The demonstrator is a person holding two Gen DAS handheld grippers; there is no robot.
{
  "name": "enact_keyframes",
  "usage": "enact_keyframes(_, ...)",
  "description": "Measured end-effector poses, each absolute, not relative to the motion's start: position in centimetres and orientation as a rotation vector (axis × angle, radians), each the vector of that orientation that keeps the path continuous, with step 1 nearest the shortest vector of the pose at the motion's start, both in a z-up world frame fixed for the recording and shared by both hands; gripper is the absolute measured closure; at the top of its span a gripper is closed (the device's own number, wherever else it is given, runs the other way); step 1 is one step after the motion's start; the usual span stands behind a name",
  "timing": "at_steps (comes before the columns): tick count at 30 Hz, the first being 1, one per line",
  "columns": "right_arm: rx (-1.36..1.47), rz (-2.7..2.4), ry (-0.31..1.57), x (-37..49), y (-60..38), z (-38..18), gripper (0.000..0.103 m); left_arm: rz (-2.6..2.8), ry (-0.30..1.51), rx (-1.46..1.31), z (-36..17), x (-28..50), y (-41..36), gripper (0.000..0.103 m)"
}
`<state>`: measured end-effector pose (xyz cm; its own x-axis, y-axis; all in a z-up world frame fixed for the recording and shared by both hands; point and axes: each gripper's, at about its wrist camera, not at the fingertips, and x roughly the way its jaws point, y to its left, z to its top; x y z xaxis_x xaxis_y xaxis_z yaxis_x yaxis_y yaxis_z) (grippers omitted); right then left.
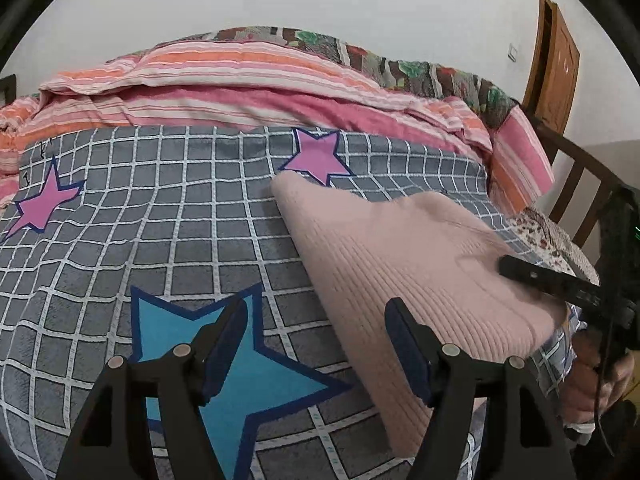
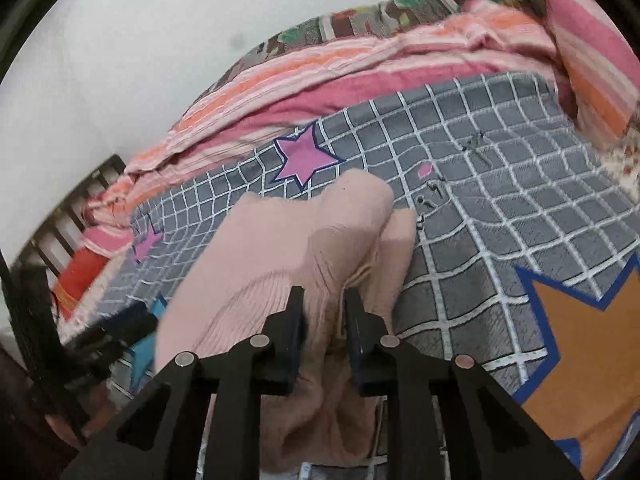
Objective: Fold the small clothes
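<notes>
A pale pink ribbed knit garment (image 1: 412,268) lies on the grey checked bedspread (image 1: 120,216), folded over into a thick slab. My left gripper (image 1: 316,316) is open and empty, hovering over the blue star just left of the garment's near edge. My right gripper (image 2: 324,304) is shut on a bunched fold of the pink garment (image 2: 280,264) and lifts that part off the bed. One right finger (image 1: 548,280) shows in the left wrist view, pressed into the garment's right side.
Striped pink and orange quilts (image 1: 240,80) are heaped along the back of the bed. A wooden bed frame (image 1: 576,176) and a wooden door (image 1: 556,56) are at the right. Star patches mark the bedspread, one blue (image 1: 236,364), one orange (image 2: 592,344).
</notes>
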<state>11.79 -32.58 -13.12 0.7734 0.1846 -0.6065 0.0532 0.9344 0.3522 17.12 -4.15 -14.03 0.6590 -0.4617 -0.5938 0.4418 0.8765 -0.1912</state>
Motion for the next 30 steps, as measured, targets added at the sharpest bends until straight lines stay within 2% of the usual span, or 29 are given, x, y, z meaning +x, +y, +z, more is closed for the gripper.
enact_keyframes(3,0.377,0.113,0.625,10.1,-32.8,-12.2,0.088,-0.512,0.693,-0.070,-13.9,17.5,-3.4,0.034)
enact_keyframes(8,0.461,0.034,0.733,11.0,-33.9,-15.1,0.085,-0.492,0.677,-0.096,-13.6,17.6,-2.2,0.034)
enact_keyframes(9,0.475,0.037,0.726,10.9,-34.2,-14.9,0.079,-0.491,0.675,-0.105,-13.5,17.7,-1.9,0.034)
enact_keyframes(10,0.470,0.030,0.724,10.7,-34.2,-14.7,0.062,-0.495,0.675,-0.121,-13.4,17.8,-1.6,0.034)
enact_keyframes(12,0.456,-0.008,0.737,11.4,-34.4,-14.4,0.040,-0.502,0.671,-0.141,-13.2,18.0,-1.0,0.034)
enact_keyframes(13,0.466,-0.004,0.755,11.9,-34.6,-14.5,0.035,-0.499,0.664,-0.145,-13.0,18.1,-0.7,0.034)
enact_keyframes(17,0.614,0.083,0.840,14.6,-35.9,-16.6,0.031,-0.501,0.645,-0.166,-12.6,18.7,0.5,0.034)
enact_keyframes(21,0.634,0.121,0.883,17.0,-36.1,-17.2,0.024,-0.493,0.639,-0.186,-12.6,19.6,1.6,0.034)
enact_keyframes(24,0.653,0.145,0.932,18.7,-35.9,-17.8,0.025,-0.494,0.646,-0.204,-12.8,20.1,2.1,0.034)
enact_keyframes(28,0.663,0.201,0.965,19.6,-35.4,-17.7,0.057,-0.482,0.642,-0.206,-12.9,20.2,2.6,0.034)
enact_keyframes(30,0.647,0.195,0.957,19.6,-35.2,-16.9,0.063,-0.473,0.643,-0.220,-12.9,20.3,3.0,0.034)
